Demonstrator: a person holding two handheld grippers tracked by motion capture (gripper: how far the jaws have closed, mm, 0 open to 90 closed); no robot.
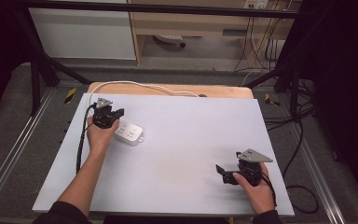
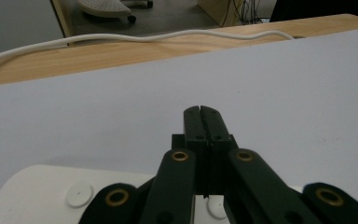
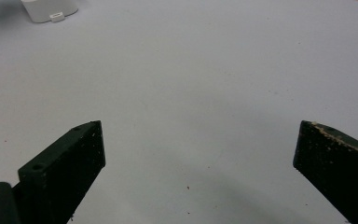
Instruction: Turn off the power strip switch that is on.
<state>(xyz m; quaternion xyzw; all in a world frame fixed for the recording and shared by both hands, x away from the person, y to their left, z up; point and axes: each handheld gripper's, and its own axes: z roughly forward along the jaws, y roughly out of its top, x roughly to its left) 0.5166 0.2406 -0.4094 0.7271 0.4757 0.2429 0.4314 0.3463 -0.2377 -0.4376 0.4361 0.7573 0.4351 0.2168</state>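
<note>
Left gripper (image 2: 200, 109) pressed together over power strip (image 2: 37, 191) | right gripper (image 3: 198, 144) spread, strip corner far off

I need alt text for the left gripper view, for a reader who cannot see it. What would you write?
The left claw, jaws shut on nothing, sits above a white power strip on a pale grey board. Behind, a white cable runs along the wooden table edge.
</note>
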